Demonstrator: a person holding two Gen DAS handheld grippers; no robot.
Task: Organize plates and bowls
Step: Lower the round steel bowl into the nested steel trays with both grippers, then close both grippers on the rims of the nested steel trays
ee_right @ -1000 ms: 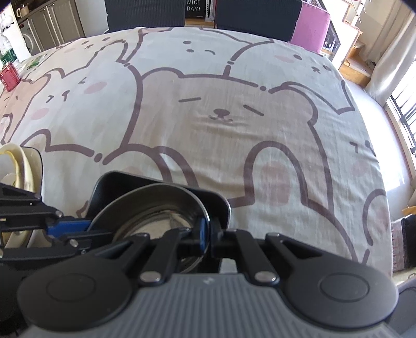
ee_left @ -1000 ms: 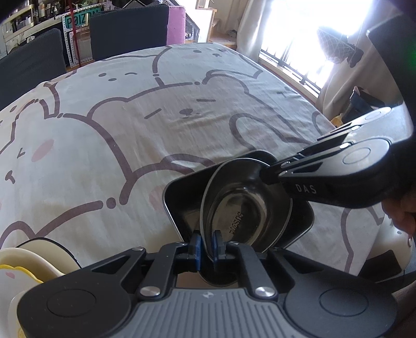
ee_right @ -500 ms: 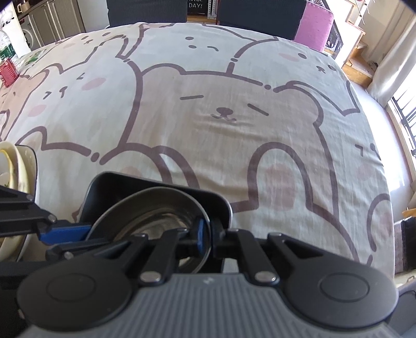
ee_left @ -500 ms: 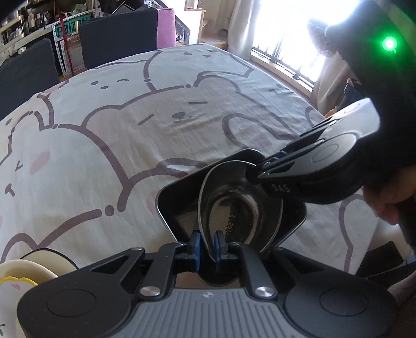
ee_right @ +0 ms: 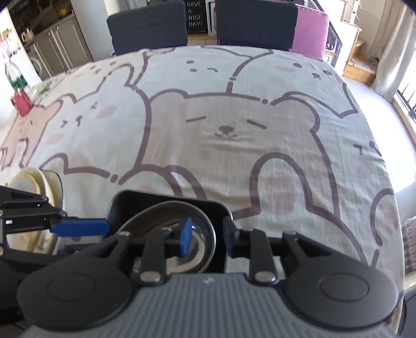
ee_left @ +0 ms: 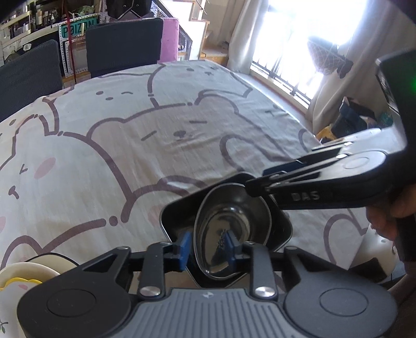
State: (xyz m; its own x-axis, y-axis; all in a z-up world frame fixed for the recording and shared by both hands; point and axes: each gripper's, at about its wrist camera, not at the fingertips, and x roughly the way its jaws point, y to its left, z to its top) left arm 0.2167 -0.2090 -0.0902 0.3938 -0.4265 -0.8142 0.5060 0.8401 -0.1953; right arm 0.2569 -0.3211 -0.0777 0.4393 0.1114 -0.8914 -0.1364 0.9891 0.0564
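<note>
A steel bowl (ee_left: 228,234) sits inside a black square dish (ee_left: 174,213) on the bear-print tablecloth. My left gripper (ee_left: 208,245) straddles the bowl's near rim. Its jaws are opening and the blue pads (ee_left: 185,247) stand clear of the metal. In the right wrist view my right gripper (ee_right: 207,235) straddles the other side of the steel bowl (ee_right: 166,221) in the black dish (ee_right: 130,197). Its jaws are also opening, with the rim between the pads but not pinched. Each gripper shows in the other's view: right gripper (ee_left: 260,179), left gripper (ee_right: 104,226).
Cream plates (ee_left: 26,273) are stacked left of the dish, seen again as cream plates (ee_right: 39,182). A red can (ee_right: 22,104) and a bottle stand at the table's far left. Dark chairs (ee_right: 148,23) line the far edge. A bright window is on the right.
Both grippers were pinched on the bowl's rim; now both pairs of pads have spread apart and let go of it. The bowl rests in the black dish.
</note>
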